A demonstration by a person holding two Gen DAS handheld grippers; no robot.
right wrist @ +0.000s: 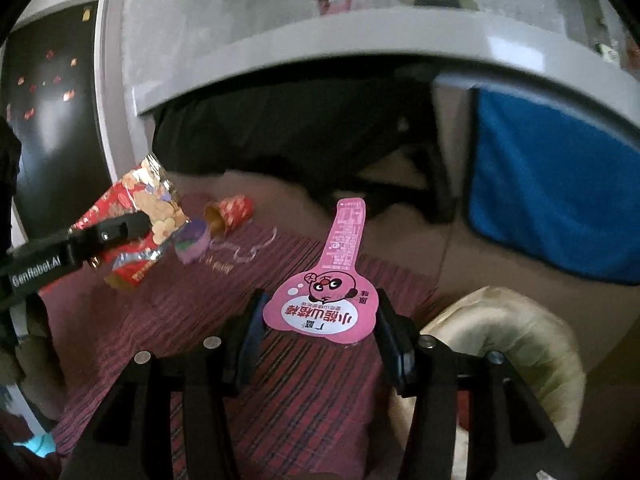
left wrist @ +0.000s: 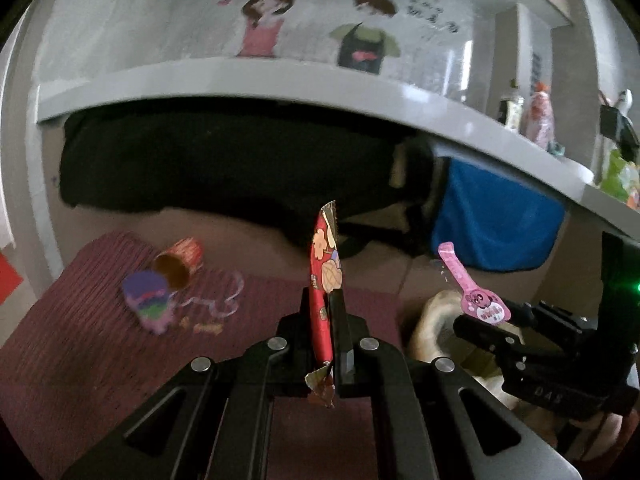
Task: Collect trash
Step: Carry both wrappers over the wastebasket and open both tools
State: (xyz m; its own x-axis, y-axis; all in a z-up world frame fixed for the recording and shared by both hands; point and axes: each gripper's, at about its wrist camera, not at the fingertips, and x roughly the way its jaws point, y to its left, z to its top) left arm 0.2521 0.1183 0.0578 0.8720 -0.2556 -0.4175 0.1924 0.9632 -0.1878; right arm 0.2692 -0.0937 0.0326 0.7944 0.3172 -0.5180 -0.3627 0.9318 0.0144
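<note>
Left hand-held gripper (left wrist: 325, 320) is clamped tight on a red foil snack wrapper w/ biscuit print (left wrist: 323, 276), standing on edge between the pads. Right hand-held gripper (right wrist: 320, 328) stands fairly wide, pinching the round end of a pink paddle-shaped lolly wrapper (right wrist: 324, 308) across its width; both pieces are lifted above the striped maroon mat (right wrist: 304, 392).

Left on the mat: red paper cup on its side (left wrist: 180, 262), purple wrapper (left wrist: 148, 296), clear plastic strip (left wrist: 218, 300).

Probably carry-to-bin stage, bin not in view. Keep both grips firm, move level & slow so the light pink wrapper doesn't slip.
</note>
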